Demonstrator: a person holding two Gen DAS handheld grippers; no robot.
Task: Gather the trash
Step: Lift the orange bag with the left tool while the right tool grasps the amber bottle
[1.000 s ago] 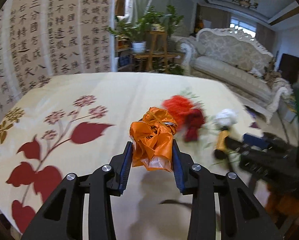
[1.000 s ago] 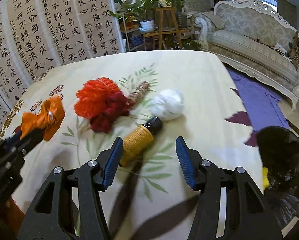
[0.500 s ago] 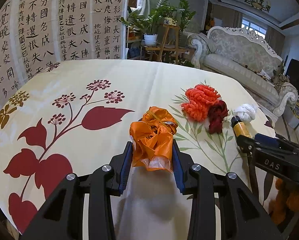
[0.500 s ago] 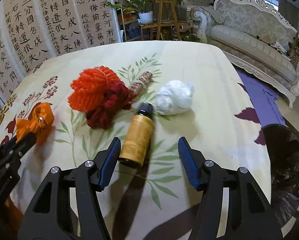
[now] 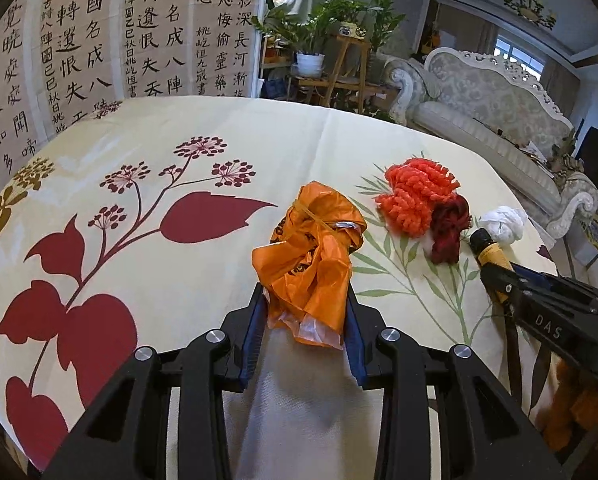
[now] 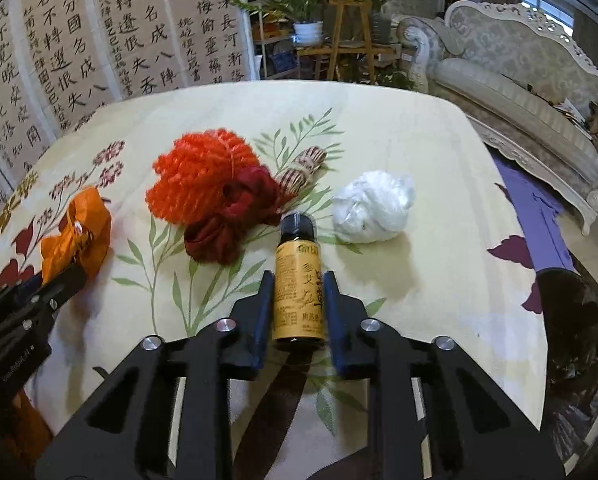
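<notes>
1. Table (image 6: 439, 128) covered by cream cloth printed with dark red leaves, maroon flower sprigs, green bamboo-like fronds.
2. Lying on cloth: orange-red yarn bundle (image 6: 203, 178), touching dark red yarn skein (image 6: 235, 220) just in front of it.
3. Striped roll (image 6: 301, 168) behind the skein, partly hidden.
4. White crumpled wad (image 6: 373, 206) to the right, apart from the yarn.
5. Yellow-labelled bottle (image 6: 299, 280) with black cap, between skein and wad; resting or lifted, unclear.
6. Orange plastic bag (image 5: 311, 256) at left, crumpled; contact with cloth not discernible.
</notes>
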